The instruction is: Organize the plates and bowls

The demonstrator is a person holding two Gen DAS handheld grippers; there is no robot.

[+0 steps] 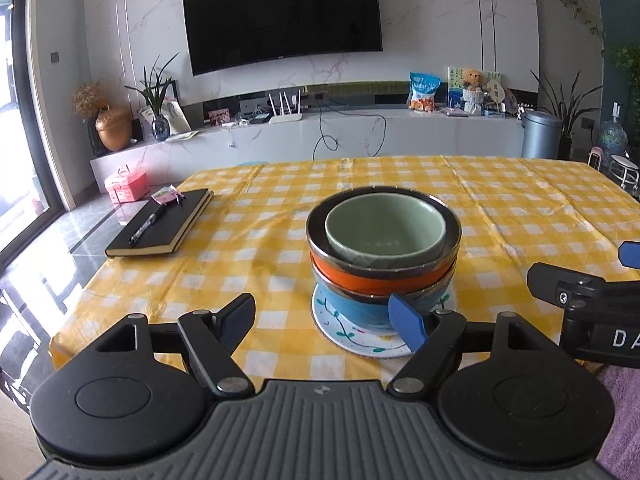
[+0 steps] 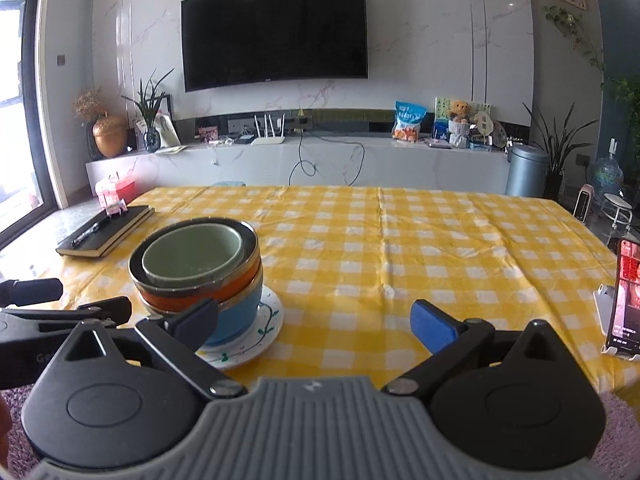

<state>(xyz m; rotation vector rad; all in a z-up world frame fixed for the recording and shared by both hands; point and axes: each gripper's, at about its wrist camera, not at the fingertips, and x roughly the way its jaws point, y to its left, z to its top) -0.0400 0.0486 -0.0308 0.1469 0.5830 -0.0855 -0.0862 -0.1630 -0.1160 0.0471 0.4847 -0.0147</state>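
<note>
A pale green bowl (image 1: 384, 228) sits nested in an orange bowl (image 1: 380, 276) with a silver rim. Under them is a blue bowl (image 1: 352, 312), and the whole stack rests on a white plate (image 1: 352, 340) painted with vines. The same stack (image 2: 200, 264) shows left of centre in the right wrist view. My left gripper (image 1: 324, 320) is open near the table's front edge, its right finger in front of the blue bowl and plate. My right gripper (image 2: 316, 320) is open wide to the right of the stack, its left finger in front of the blue bowl. Neither holds anything.
A yellow checked cloth (image 1: 500, 200) covers the table. A black notebook (image 1: 160, 228) with a pen on it lies at the far left corner. A phone on a stand (image 2: 624, 296) stands at the right edge. A purple rug lies below the front edge.
</note>
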